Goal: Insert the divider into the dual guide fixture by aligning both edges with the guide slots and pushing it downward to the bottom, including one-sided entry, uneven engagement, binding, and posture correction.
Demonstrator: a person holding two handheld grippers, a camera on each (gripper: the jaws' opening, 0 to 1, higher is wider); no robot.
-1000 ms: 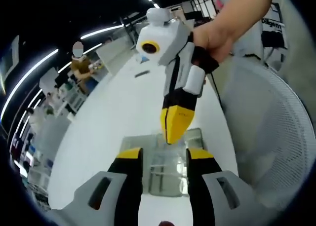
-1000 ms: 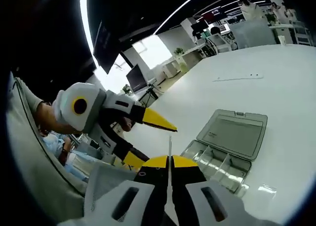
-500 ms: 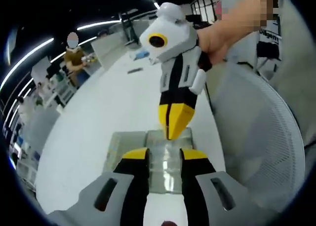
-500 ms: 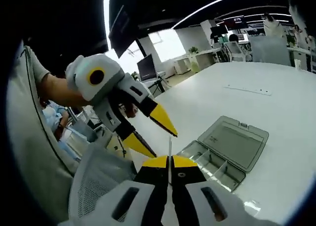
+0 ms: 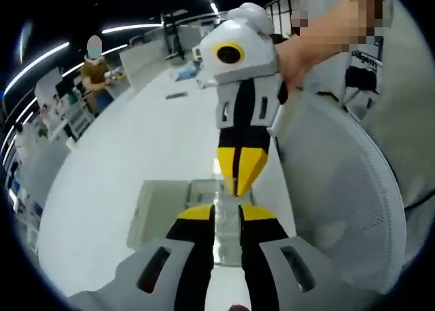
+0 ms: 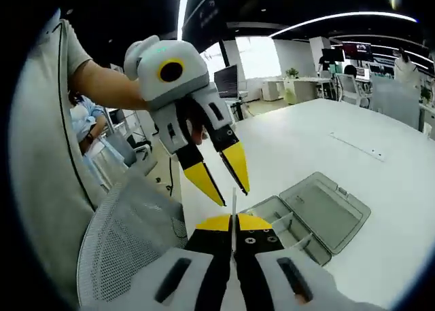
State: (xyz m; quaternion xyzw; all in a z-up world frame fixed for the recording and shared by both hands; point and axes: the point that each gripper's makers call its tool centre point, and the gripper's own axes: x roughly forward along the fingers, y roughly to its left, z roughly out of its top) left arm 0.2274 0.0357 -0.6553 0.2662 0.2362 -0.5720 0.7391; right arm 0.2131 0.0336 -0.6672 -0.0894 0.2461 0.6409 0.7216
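My right gripper (image 6: pixel 233 223) is shut on a thin clear divider (image 6: pixel 233 201), held edge-on and upright above the table. The left gripper (image 6: pixel 232 195) comes in from the upper left with its yellow-tipped jaws apart, their tips on either side of the divider's top edge. In the left gripper view, my left gripper (image 5: pixel 224 214) is open and narrow, and the right gripper (image 5: pixel 242 185) points down just above it. Below lies a clear compartment box (image 6: pixel 275 216) with its lid (image 6: pixel 333 212) folded open, also seen as the box (image 5: pixel 160 209) in the left gripper view.
The box rests on a long white table (image 6: pixel 326 148) near its edge. A white mesh chair back (image 5: pixel 353 189) stands close beside the table, the same chair back (image 6: pixel 129 243) at lower left. A thin strip (image 6: pixel 360 147) lies farther out. People sit at distant desks (image 5: pixel 95 73).
The left gripper has come closer to the right one, its tips now flanking the divider's top edge. Its jaws stand narrower than before. The right gripper still holds the divider.
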